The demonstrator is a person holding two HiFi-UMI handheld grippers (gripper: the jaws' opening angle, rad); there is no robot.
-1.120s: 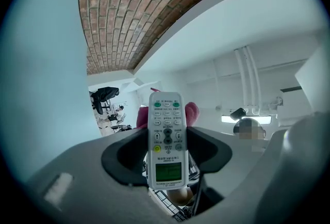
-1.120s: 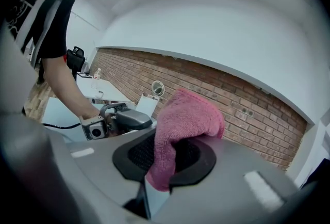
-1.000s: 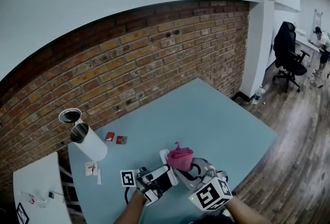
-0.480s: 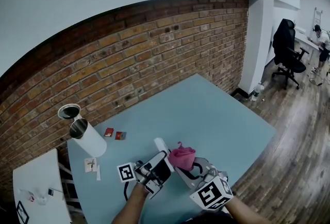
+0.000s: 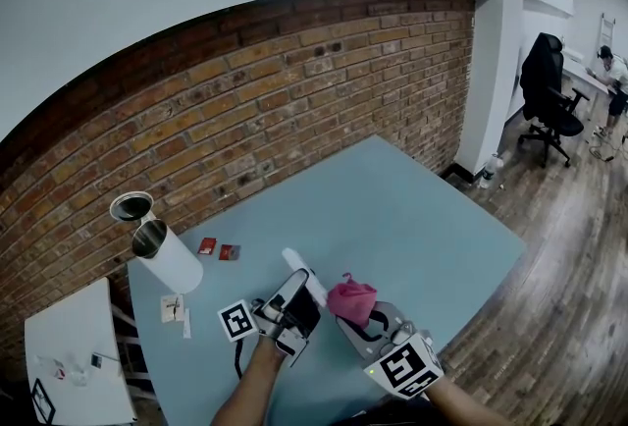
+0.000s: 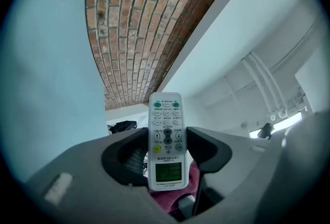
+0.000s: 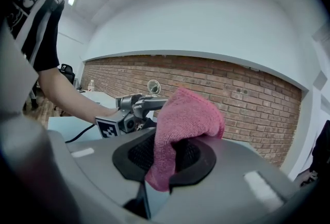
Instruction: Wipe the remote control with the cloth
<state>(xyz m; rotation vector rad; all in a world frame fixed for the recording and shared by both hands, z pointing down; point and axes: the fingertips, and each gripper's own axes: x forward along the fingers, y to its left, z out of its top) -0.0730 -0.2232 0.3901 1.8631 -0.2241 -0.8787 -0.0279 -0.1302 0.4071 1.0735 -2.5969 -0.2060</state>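
A white remote control (image 6: 167,135) with a small green screen stands between the jaws of my left gripper (image 6: 167,148), which is shut on its sides. The remote's top end points up and away. In the head view the remote (image 5: 300,277) sticks out of the left gripper (image 5: 292,308) above the blue table (image 5: 412,218). My right gripper (image 7: 165,158) is shut on a bunched pink cloth (image 7: 185,125). The cloth (image 5: 351,300) sits just right of the remote, and whether they touch I cannot tell. The cloth (image 6: 175,198) also shows below the remote.
A white cylinder (image 5: 169,262) lies at the table's left, with two small red items (image 5: 218,250) and a paper card (image 5: 174,313) near it. A brick wall (image 5: 294,100) borders the table's far side. A white side table (image 5: 69,355) is lower left, an office chair (image 5: 546,90) far right.
The left gripper has swung the remote up and to the left, away from the cloth, so its tip now points toward the wall. The right gripper with the cloth has sunk slightly.
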